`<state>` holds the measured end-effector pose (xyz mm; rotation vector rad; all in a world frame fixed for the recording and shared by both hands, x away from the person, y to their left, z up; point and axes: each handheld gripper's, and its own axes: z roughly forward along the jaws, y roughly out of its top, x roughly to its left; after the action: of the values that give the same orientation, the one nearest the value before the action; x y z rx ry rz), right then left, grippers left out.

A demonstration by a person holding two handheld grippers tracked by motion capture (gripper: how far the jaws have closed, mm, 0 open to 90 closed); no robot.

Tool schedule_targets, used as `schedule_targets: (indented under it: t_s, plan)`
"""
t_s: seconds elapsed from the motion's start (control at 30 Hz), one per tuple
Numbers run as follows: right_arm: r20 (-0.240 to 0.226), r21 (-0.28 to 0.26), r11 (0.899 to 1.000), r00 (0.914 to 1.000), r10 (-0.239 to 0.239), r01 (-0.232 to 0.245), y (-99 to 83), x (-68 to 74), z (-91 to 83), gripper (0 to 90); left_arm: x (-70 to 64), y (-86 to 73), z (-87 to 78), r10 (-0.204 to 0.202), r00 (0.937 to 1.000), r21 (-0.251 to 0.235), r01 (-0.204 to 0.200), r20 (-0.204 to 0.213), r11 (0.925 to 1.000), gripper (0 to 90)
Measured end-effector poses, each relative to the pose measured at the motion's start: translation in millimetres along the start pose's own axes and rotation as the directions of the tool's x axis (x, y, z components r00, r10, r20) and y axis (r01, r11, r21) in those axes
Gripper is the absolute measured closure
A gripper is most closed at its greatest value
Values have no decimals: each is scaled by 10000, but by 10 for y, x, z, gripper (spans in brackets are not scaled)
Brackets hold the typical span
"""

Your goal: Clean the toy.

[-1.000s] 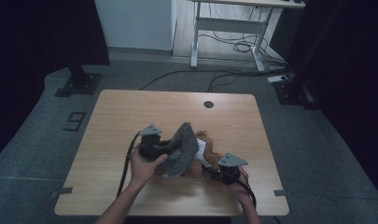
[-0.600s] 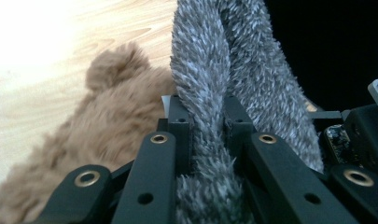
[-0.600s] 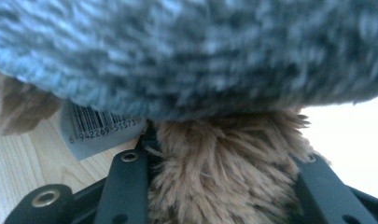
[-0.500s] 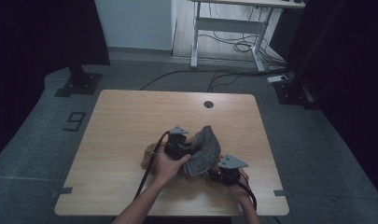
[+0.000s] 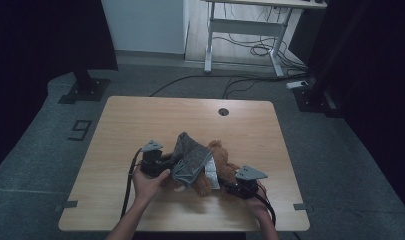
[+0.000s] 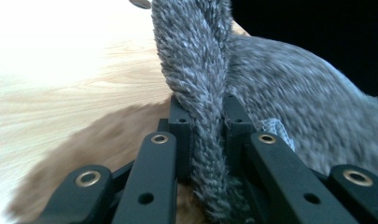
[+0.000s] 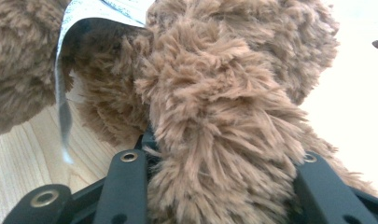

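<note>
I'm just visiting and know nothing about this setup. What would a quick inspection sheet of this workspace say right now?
Surface: wooden table, with a round hole near its far edge.
Job's things: brown teddy bear lying on the table; grey knitted garment draped over it.
Clutter: nothing seen.
Grippers: left gripper has its jaws shut on a fold of the garment; right gripper has its jaws around a furry part of the bear.
Cables: one cable trails from the left gripper; more lie on the floor beyond.
Surroundings: dim room, grey floor marked 9, a desk frame behind.
</note>
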<state>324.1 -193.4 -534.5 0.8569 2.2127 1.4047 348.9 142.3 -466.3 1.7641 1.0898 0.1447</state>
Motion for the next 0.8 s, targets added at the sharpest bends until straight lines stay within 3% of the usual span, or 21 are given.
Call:
schedule_targets:
  t_s: [0.27, 0.4, 0.67, 0.8]
  plan:
    - [-43, -62, 9998, 9998, 184, -184, -32, -7, -2, 575, 128, -142, -323, 89, 9998, -648, -101, -183, 9978, 779]
    - [-75, -71, 9996, 9995, 291, -291, -31, -11, 3, 572, 231, -260, -440, -154, 9993, -921, 122, -334, 9957, 779]
    - [-104, -37, 9998, 9997, 213, -213, -31, -19, 2, 569, 351, -402, -555, -361, 9972, -960, 297, -661, 9949, 779]
    - [-39, -61, 9996, 9996, 283, -283, -39, -5, 2, 566, 436, -467, -536, -684, 9967, -1021, 637, -432, 9927, 776]
